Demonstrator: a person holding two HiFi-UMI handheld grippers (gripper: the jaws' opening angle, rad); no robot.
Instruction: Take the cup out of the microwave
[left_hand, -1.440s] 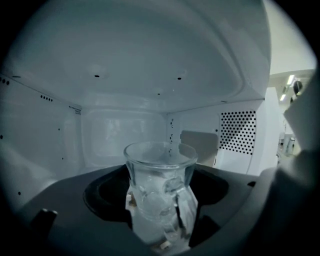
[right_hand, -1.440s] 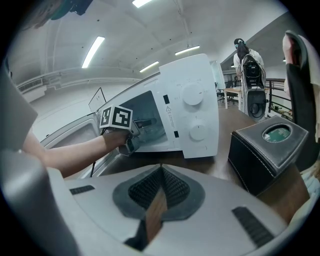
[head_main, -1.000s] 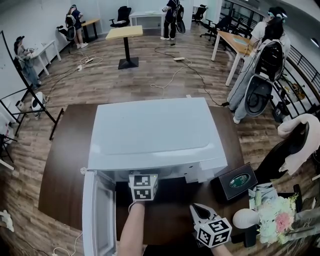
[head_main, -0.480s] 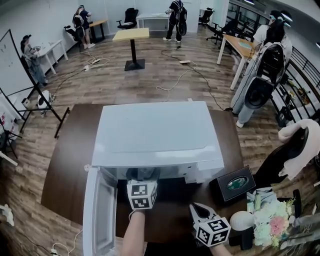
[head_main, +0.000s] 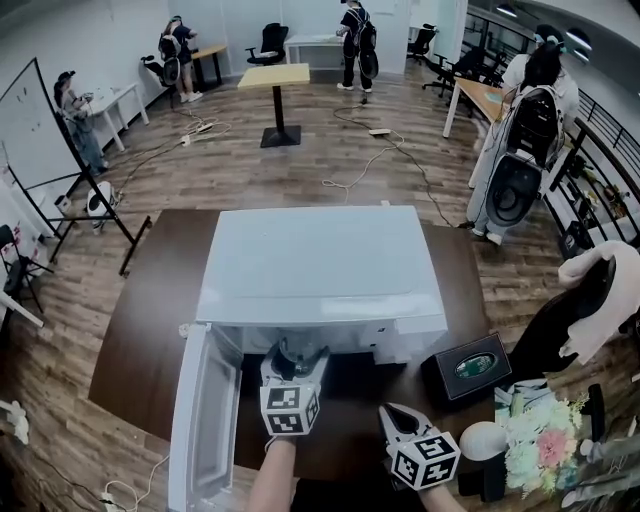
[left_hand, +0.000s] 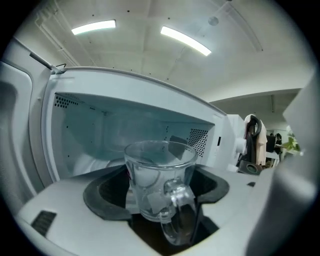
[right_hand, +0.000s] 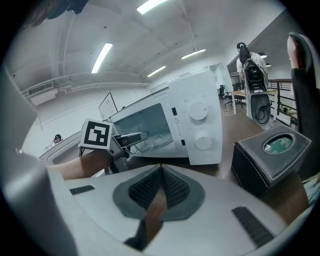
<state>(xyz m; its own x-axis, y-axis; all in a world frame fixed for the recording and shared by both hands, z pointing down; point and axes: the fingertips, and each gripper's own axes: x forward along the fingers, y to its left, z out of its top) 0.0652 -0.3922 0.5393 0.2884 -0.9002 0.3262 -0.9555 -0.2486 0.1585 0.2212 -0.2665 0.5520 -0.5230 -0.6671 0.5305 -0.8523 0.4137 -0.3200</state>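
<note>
Cup (left_hand: 156, 175), 1 clear glass one with 1 handle turned toward the camera, is sitting between the 2 dark pads of the left gripper (head_main: 296, 360), which is clamping it by its sides. It is hanging at the mouth of the 1 white microwave (head_main: 315, 265), just in front of the open cavity, whose pale interior is showing behind the glass in the left gripper view. The microwave's 1 door (head_main: 205, 420) is standing swung wide to the left. The oven is resting on 1 dark brown table (head_main: 140, 330).

The right gripper (right_hand: 160, 175) is hovering low over the table, to the right of the left one and apart from it, its 2 jaws pressing together with nothing between them. Its view is taking in 2 round dials (right_hand: 198, 110) on the microwave's control panel. 1 black tissue box (head_main: 470, 365) is lying on the table just right of the microwave.
</note>
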